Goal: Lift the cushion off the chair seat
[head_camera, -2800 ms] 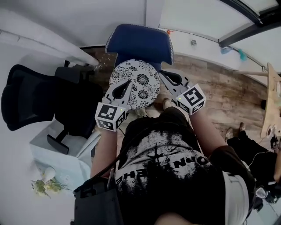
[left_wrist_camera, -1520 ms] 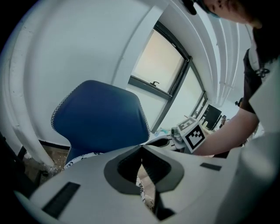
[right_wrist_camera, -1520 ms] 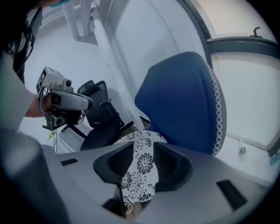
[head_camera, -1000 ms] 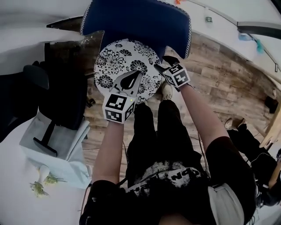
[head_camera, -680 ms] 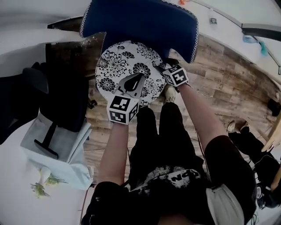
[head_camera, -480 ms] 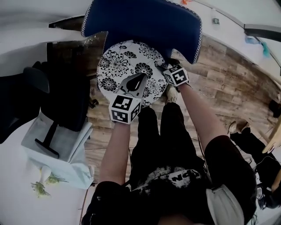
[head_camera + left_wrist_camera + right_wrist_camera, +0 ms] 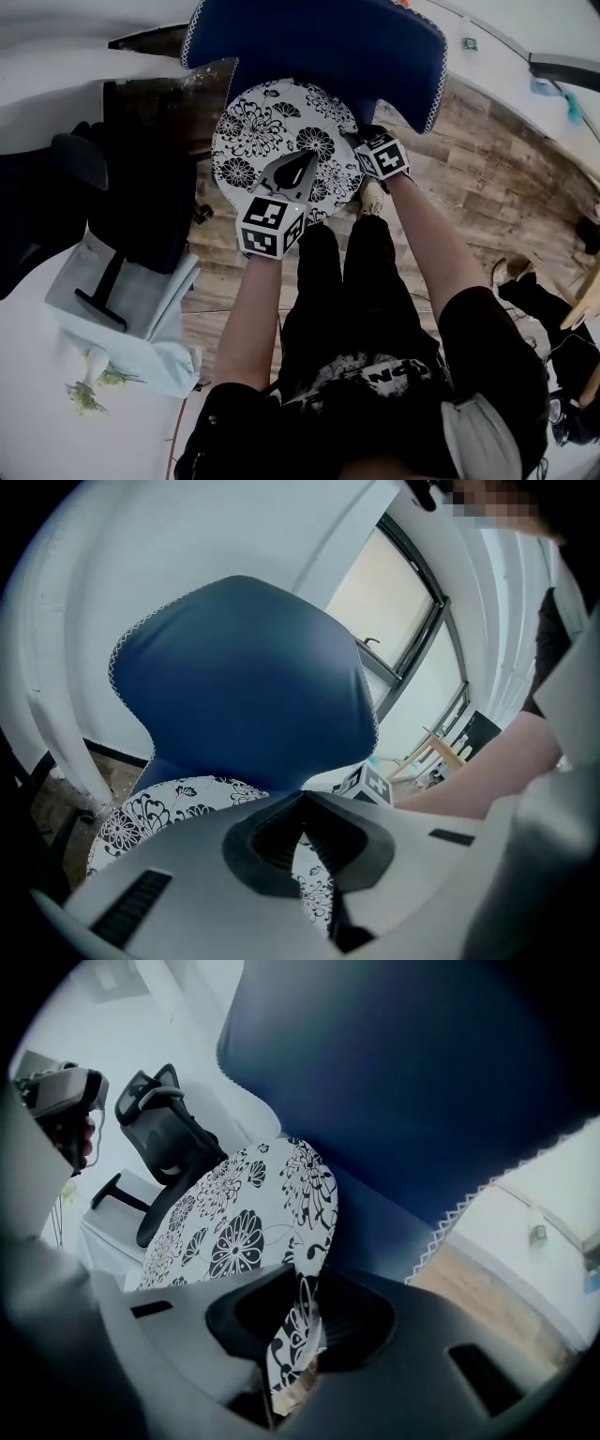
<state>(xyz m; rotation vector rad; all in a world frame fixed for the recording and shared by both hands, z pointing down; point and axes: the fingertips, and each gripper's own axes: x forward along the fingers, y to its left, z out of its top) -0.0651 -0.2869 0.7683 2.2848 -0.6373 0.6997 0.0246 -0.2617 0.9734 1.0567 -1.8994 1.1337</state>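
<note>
A round white cushion (image 7: 272, 127) with black flowers lies on the seat of a blue chair (image 7: 319, 47). In the head view my left gripper (image 7: 306, 165) lies over the cushion's near part. In the left gripper view its jaws (image 7: 302, 801) meet at the tips, with nothing between them and the cushion (image 7: 141, 813) below. My right gripper (image 7: 356, 142) is at the cushion's right rim. In the right gripper view its jaws (image 7: 300, 1335) are closing, and the cushion's (image 7: 234, 1213) edge is pinched between them. The blue backrest (image 7: 422, 1082) rises close behind.
A black office chair (image 7: 56, 187) stands to the left, beside a pale box (image 7: 141, 309) with small flowers (image 7: 94, 384) near it. Wooden floor (image 7: 487, 187) runs to the right. The person's legs stand just in front of the seat.
Both grippers have come down onto the cushion. The right gripper has settled at the cushion's right rim; the left now lies over the near part.
</note>
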